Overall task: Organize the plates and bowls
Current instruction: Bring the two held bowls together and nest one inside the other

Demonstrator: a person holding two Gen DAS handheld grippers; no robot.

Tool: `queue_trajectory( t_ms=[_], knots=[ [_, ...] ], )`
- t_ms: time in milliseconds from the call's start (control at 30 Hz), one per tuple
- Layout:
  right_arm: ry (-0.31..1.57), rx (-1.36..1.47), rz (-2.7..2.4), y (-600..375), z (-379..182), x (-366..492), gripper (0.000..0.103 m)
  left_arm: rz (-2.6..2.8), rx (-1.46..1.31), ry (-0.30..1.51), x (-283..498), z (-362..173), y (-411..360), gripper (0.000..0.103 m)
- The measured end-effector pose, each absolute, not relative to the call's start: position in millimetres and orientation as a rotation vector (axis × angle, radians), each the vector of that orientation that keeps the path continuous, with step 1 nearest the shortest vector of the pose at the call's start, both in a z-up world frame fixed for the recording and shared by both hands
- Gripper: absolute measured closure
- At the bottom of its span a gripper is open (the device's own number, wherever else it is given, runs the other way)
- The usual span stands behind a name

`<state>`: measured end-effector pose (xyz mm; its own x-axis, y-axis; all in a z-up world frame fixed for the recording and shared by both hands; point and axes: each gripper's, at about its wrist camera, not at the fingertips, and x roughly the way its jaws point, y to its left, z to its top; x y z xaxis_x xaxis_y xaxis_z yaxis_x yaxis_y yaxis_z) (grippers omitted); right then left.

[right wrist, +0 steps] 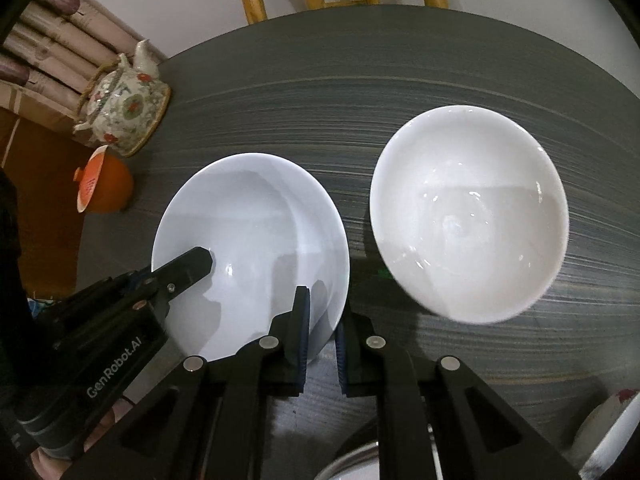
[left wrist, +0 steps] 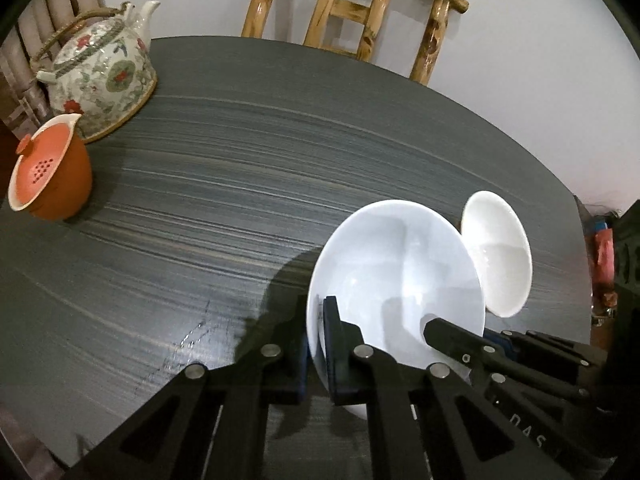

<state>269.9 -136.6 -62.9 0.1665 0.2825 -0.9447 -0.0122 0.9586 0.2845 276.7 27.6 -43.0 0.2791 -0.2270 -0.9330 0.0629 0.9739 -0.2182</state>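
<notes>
The left tongs [left wrist: 316, 344] are clamped on the near-left rim of the shallow bluish-white ceramic bowl [left wrist: 394, 276], one pad inside, one outside. The right tongs [right wrist: 322, 332] are clamped on the same bowl's opposite rim. The bowl sits between both tongs over the dark grey streaked worktop [left wrist: 240, 184]. A deeper white glazed bowl [right wrist: 468, 212] lies just beyond and to the right of the right tongs. A floral porcelain teapot [left wrist: 102, 68] and an orange lidded clay cup [left wrist: 52, 172] stand far left of the left tongs.
</notes>
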Motion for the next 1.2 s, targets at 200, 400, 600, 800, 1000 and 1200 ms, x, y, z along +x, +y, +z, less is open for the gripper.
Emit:
queue_trajectory(
  t_ms=[200,400,600,800,1000,1200],
  knots=[
    [1.375,0.222,0.222,-139,-46,252,0.091,-0.205,-0.128,1.256,262,-22,19,0.097],
    [1.35,0.217,0.214,-153,-27,226,0.091,-0.235,-0.103,1.233,247,-2,-5,0.097],
    [1.328,0.213,0.182,-181,-9,202,0.091,-0.283,-0.069,1.222,226,13,-43,0.096],
    [1.314,0.228,0.132,-225,2,177,0.091,-0.343,-0.024,1.225,205,16,-96,0.096],
    [1.324,0.216,0.08,-270,2,153,0.091,-0.394,-0.005,1.252,187,9,-144,0.095],
    [1.333,0.236,0.032,-311,-1,135,0.091,-0.441,0.034,1.26,175,4,-188,0.095]
  ],
)
